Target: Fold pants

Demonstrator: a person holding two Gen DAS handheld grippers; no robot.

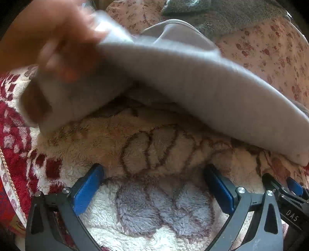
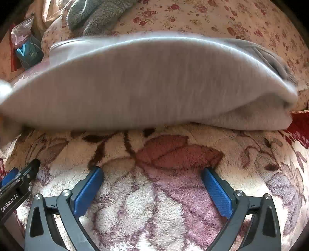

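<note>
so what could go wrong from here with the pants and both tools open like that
1. Neither the left tool nor the right tool holds the grey pants; a blurred bare hand lifts one end, so the fold may drop unevenly.
2. The fleece blanket underneath is plush, and a closing tool could pinch it along with the pants.

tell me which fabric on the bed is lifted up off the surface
The pale grey pants. A bare hand lifts one end, while the fluffy flower-print blanket, rose-print sheet and grey fleece lie flat.
</note>
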